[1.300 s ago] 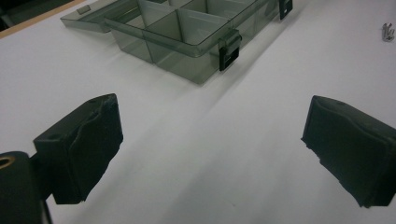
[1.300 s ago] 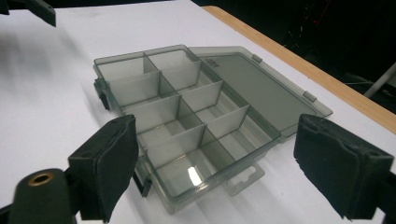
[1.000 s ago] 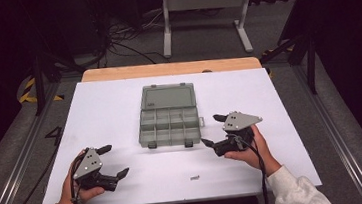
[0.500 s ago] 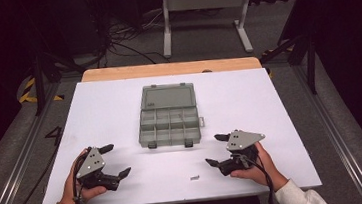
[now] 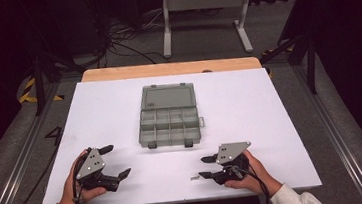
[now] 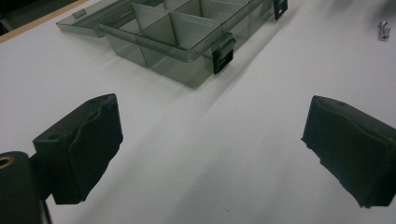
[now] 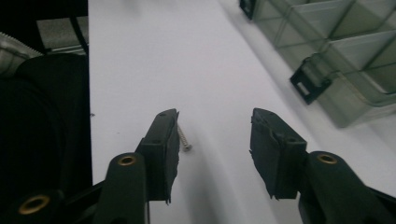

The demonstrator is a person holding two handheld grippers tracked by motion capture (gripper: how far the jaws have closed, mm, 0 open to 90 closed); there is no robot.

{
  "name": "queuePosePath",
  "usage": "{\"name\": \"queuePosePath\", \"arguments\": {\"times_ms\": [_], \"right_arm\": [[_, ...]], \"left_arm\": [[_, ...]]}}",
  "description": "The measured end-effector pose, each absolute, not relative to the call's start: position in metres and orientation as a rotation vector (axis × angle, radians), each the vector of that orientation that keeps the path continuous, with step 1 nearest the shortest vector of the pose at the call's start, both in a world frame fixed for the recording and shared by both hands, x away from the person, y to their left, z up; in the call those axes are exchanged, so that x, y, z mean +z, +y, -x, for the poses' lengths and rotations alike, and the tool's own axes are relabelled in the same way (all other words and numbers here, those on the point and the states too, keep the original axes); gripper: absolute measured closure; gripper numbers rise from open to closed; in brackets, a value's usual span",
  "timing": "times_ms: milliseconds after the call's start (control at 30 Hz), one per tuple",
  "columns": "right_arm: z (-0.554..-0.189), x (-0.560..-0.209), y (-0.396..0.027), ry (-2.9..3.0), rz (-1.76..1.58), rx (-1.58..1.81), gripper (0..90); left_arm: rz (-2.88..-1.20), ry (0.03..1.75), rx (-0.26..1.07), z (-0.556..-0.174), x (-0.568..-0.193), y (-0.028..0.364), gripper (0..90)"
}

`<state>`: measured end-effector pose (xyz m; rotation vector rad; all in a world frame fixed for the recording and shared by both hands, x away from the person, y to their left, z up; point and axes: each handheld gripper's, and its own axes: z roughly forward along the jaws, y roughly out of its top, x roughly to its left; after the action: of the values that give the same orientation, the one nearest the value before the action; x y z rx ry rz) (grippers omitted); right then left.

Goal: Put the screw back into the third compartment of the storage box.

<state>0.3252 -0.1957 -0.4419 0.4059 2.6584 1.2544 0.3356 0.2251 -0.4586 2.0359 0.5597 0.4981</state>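
Note:
A smoky clear organizer box [image 5: 169, 118] lies open at the table's middle, its lid folded back and its compartments [image 6: 187, 42] showing. A small silver screw [image 5: 194, 177] lies near the front edge. My right gripper [image 5: 204, 167] is low over the table just right of that screw. In the right gripper view the screw [image 7: 183, 137] rests on the table beside the inner face of the left jaw, and my right gripper [image 7: 215, 140] has just been closing, with no pad pressing on the screw. My left gripper [image 5: 118, 161] stands wide open with nothing between its jaws [image 6: 212, 140].
The white table top [image 5: 249, 105] ends at a wooden strip along the back. Box latches [image 7: 308, 84] stick out from the box's near wall. Dark floor, cables and a stand's legs [image 5: 205, 9] lie beyond the table. The screw [image 6: 383, 30] shows far right in the left gripper view.
The right hand has dropped and come toward the front edge, beside the screw, and its jaws stand narrower. The left hand and the box have not moved.

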Motion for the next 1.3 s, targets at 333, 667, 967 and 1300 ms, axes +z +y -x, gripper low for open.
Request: {"name": "queuePosePath", "arguments": {"times_ms": [333, 667, 967, 1300], "right_arm": [[-0.326, -0.451, -0.181, 2.72, -0.365, 1.21, 63.8], [-0.327, -0.454, -0.172, 2.731, -0.343, 1.195, 71.6], [-0.331, -0.456, -0.174, 2.738, -0.375, 1.2, 75.5], [-0.332, -0.458, -0.173, 2.749, -0.378, 1.185, 77.6]], "left_arm": [[-2.043, 0.557, 0.497, -0.336, -0.459, 0.225, 5.5], [-2.048, 0.555, 0.494, -0.336, -0.459, 0.224, 5.4], [-2.049, 0.555, 0.494, -0.336, -0.459, 0.224, 5.3], [-2.05, 0.555, 0.493, -0.336, -0.46, 0.224, 5.3]]}}
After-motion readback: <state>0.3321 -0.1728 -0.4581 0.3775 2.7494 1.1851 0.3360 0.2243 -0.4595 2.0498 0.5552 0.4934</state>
